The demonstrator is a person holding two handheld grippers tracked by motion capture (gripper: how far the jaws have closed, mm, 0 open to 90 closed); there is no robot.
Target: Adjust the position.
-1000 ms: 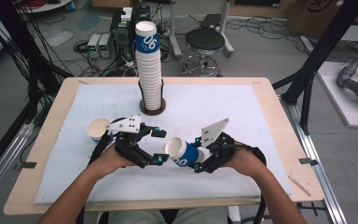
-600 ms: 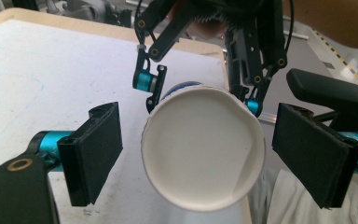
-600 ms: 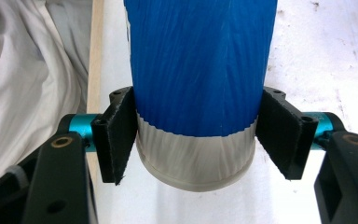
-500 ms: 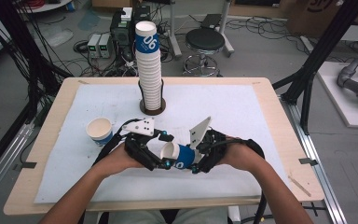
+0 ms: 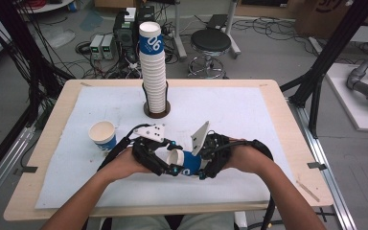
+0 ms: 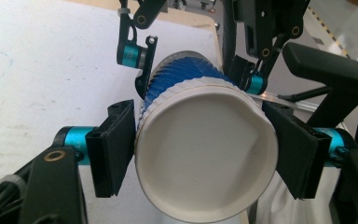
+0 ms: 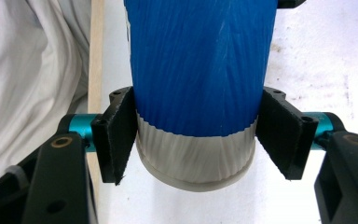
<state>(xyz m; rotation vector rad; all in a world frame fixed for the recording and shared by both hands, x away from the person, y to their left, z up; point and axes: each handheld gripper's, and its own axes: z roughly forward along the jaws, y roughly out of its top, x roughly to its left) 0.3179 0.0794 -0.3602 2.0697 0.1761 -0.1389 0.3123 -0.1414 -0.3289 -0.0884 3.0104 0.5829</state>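
Ribbed paper cup [image 5: 187, 163], blue sleeve with white band at base and white smooth inside, round rolled rim; lying on its side above the white mat [image 5: 249, 115], held in the air between both grippers near the table's near edge. Rim slightly squashed out of round in the left gripper view [image 6: 205, 158].

Left gripper [image 5: 165, 165]: black hard jaws with flat pads, teal metal pins at the knuckles. Jaws just closed in from wide, now pressed on the cup's rim end, one pad each side.

Right gripper [image 5: 199, 167]: same build, jaws narrowed and clamped on the cup's base end, pads on the white band and lower edge of the blue in the right gripper view [image 7: 196, 107].

Counted: two grippers, two grey three-cornered plates. One held cup. One loose cup [image 5: 102, 135] standing upright on the mat, well to the left, mouth up. One tall stack of cups [image 5: 153, 67], nested, in a dark round holder [image 5: 156, 111] at the mat's far middle; number in the stack too fine to count. Wooden table [image 5: 280, 120], pale, smooth.
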